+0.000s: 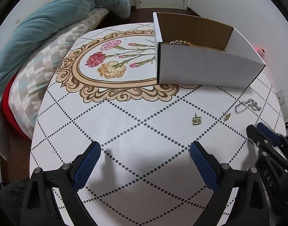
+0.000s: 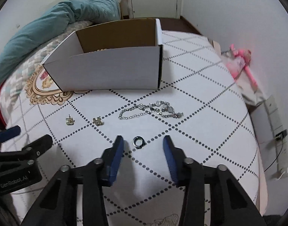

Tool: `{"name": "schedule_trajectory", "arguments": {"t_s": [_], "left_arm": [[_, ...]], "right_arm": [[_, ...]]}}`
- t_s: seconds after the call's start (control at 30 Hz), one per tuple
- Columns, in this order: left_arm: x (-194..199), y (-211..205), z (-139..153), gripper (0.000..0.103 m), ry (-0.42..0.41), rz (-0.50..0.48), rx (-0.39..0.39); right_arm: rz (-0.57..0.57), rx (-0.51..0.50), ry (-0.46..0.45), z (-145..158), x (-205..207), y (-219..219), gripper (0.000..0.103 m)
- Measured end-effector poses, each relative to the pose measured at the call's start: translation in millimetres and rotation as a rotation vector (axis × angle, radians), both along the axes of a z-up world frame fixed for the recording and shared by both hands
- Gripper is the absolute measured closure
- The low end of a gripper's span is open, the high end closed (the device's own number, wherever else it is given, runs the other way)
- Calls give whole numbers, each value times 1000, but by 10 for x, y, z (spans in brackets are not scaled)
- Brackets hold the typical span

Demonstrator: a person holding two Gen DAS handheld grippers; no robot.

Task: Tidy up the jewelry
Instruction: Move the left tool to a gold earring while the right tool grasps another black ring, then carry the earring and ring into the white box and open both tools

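Gold beads [image 1: 181, 42] already in the box [image 2: 110, 69], both grippers wide open and empty, the ring [image 2: 137, 141] just ahead between the right gripper [image 2: 143, 143] tips, earrings [image 2: 70, 121] and bracelet [image 2: 151, 110] beyond still waiting.

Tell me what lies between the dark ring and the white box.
In the right wrist view, the silver bracelet lies on the table between the dark ring and the white box; otherwise only patterned tabletop.
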State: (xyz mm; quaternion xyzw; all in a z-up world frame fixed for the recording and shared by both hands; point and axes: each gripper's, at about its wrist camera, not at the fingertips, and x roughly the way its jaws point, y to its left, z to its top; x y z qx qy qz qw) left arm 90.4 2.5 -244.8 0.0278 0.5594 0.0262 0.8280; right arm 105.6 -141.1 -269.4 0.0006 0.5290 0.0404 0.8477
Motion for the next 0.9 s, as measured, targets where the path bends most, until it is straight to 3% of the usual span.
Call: {"name": "schedule_trajectory", "arguments": {"t_s": [0.03,0.23,0.33,0.4,0.5,0.57,0.67,0.9], "left_arm": [[-2,-19,6,7,-5,-6,-9],[73,-197,-10,8,-16,-46,-37],[135,-306,-73,26,1,-52,-54],[158,-373,-99,29,4,-55,-50],[179,-452,-74,46,-18,-71,-49],[212,-500,-58,68,-27,-90,-50],[246,-564,-37,92,-29,-113,-50],[229,-515,-32,94,-27,-115,-83]], "right_arm": [[0,-2,-5,10,-8,6,90],[-36,34,11,19,-43,-97,90],[-71,53,25,9,-16,-215,90],[-82,53,29,6,0,-267,90],[-96,56,35,0,19,-329,90],[-100,57,35,-5,30,-353,90],[-103,54,35,-7,38,-346,90],[-113,67,45,-2,49,-371,90]]}}
